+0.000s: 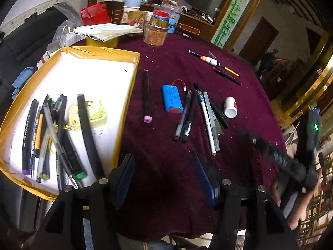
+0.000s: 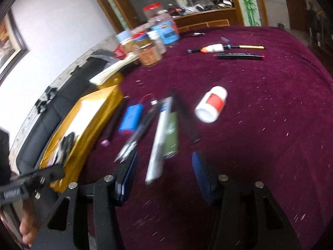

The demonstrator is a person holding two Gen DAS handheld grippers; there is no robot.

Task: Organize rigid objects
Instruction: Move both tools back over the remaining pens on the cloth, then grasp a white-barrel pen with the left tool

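While the left gripper [image 1: 166,177] hangs with its fingers apart and empty over a maroon tablecloth [image 1: 166,187], the left wrist view shows a gold-rimmed box [image 1: 31,89] at left holding pens and markers. Just beside it lie a pink-capped marker [image 1: 146,95], a blue battery pack [image 1: 172,101], a cluster of pens [image 1: 199,116] and a white bottle [image 1: 230,107]. Seen from the right wrist, blurred, the right gripper [image 2: 164,177] is spread wide and empty above the same pens [image 2: 160,141], the white bottle [image 2: 211,104] lying just beyond.

A home room: velvet-draped table [image 1: 166,177], framed mirror [image 1: 233,12], food jars [image 1: 156,31].
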